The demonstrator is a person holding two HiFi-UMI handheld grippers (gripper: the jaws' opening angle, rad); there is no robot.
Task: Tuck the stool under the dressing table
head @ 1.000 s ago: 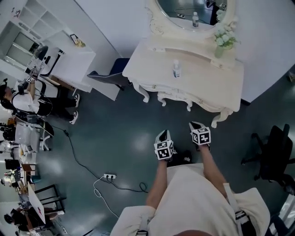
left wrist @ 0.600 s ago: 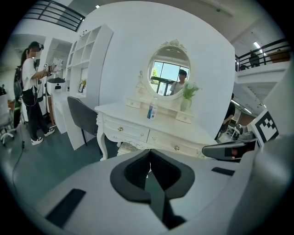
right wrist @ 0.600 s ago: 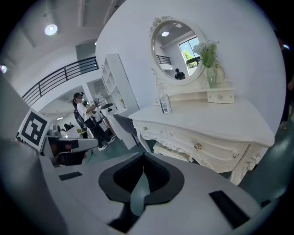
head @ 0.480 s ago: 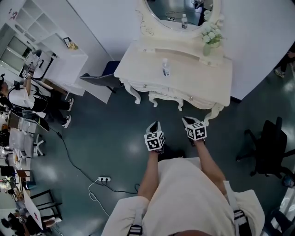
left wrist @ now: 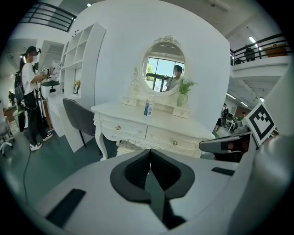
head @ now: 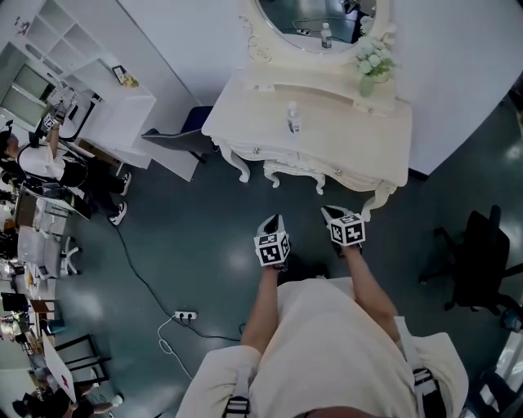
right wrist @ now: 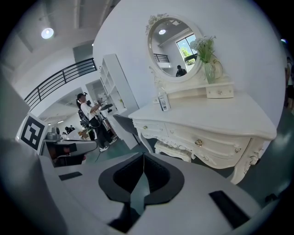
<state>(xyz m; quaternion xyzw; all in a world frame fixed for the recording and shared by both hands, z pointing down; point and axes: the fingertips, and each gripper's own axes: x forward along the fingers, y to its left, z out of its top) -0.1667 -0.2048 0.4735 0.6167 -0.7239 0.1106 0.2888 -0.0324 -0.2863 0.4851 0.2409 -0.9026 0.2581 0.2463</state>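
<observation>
The cream dressing table [head: 343, 143] stands against the wall with its oval mirror [head: 315, 20]. The cream carved stool [head: 296, 175] sits between the table's legs, mostly hidden under the top; it also shows under the drawers in the left gripper view [left wrist: 131, 147] and the right gripper view [right wrist: 172, 149]. My left gripper [head: 274, 222] and right gripper [head: 328, 214] hover side by side a little in front of the table, pointing at it. Both are shut with nothing between the jaws and touch neither stool nor table.
A bottle [head: 293, 118] and a vase of flowers [head: 372, 65] stand on the table. A grey chair [head: 176, 140] and white shelves [head: 82, 90] are to the left, a black office chair [head: 482, 261] to the right. A power strip [head: 186, 315] with its cable lies on the floor. A person [head: 49, 167] stands far left.
The head view has swung a little right since a second ago, so the table sits further left and higher. Both grippers keep their place before the table, still shut.
</observation>
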